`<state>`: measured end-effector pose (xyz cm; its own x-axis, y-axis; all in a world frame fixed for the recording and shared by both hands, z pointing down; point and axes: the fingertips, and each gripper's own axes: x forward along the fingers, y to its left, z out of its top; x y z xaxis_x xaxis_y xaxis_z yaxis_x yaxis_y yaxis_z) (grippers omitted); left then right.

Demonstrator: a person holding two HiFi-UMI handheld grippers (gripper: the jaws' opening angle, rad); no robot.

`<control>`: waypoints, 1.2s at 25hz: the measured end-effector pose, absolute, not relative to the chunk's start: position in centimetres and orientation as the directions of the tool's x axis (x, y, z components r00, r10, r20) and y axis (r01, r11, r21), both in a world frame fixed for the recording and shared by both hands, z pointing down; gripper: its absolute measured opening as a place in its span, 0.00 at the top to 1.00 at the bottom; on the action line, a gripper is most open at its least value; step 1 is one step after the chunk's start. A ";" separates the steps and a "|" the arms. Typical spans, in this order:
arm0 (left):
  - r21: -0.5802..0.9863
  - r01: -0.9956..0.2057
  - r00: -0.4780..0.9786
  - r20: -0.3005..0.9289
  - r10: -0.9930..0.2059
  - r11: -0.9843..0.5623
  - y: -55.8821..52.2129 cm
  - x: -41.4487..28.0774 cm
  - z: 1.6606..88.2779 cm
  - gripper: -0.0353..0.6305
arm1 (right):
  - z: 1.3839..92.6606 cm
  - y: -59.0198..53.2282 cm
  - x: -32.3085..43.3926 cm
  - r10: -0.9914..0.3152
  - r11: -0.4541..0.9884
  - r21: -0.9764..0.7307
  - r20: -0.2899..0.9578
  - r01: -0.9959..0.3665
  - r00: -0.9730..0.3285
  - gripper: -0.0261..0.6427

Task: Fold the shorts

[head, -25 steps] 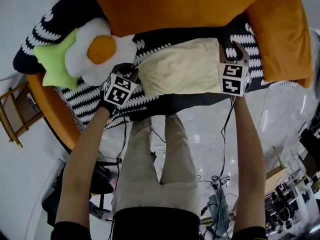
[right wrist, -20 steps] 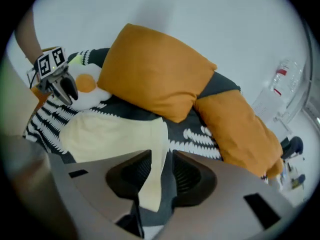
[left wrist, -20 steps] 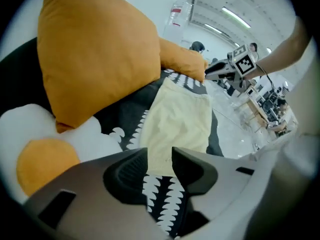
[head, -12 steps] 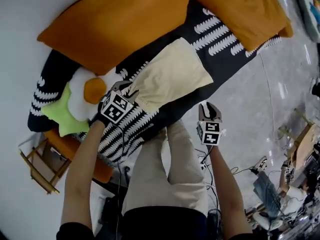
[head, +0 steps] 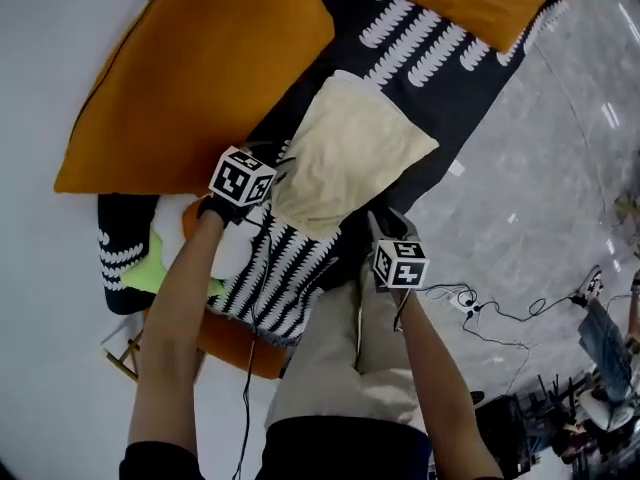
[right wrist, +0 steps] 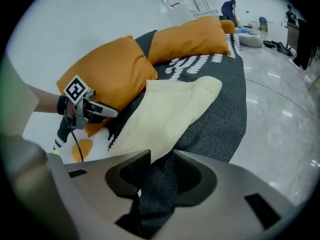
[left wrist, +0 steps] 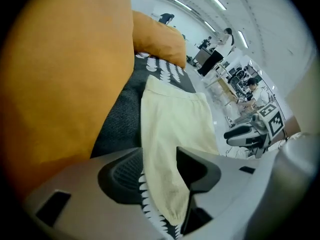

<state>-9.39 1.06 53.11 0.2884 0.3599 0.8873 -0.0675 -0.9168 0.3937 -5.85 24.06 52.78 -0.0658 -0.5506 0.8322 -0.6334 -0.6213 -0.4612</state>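
Left gripper view: the left gripper [left wrist: 160, 160], its jaws just opening, stands apart with an edge of the pale yellow shorts [left wrist: 170, 129] loose between them. The right gripper [right wrist: 159, 168], also just widening, straddles only the dark cover [right wrist: 225, 109] where the shorts lie. Orange cushions [head: 200, 78] sit behind, and beside the cover is a glossy pale floor [head: 540, 168].

Pale, perhaps cream shorts [head: 350, 158]; orange cushion [head: 200, 68].

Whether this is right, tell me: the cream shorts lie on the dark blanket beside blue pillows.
Not right. The pillows are orange, not blue, as the head view shows. The cream shorts do lie on the dark blanket beside them.
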 end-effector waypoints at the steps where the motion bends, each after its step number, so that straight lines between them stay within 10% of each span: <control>1: 0.404 -0.066 0.284 0.884 0.371 -0.912 1.5 -8.7 53.5 0.61 | 52.9 23.9 -5.5 -0.551 -0.632 -0.464 0.832 -0.621 -0.061 0.73; 16: 0.380 0.032 0.099 0.919 0.381 -0.924 7.5 -6.7 60.6 0.56 | 57.7 19.4 -5.7 -0.539 -0.650 -0.504 0.833 -0.568 -0.122 0.75; 22: 0.444 -0.021 0.137 0.889 0.438 -0.896 5.6 -5.8 58.8 0.53 | 56.6 19.4 -4.3 -0.608 -0.734 -0.593 0.791 -0.332 -0.069 0.43; 30: 0.437 -0.060 0.101 0.897 0.430 -0.897 5.1 -5.9 60.1 0.50 | 59.2 19.3 -3.9 -0.576 -0.761 -0.564 0.815 -0.321 -0.065 0.59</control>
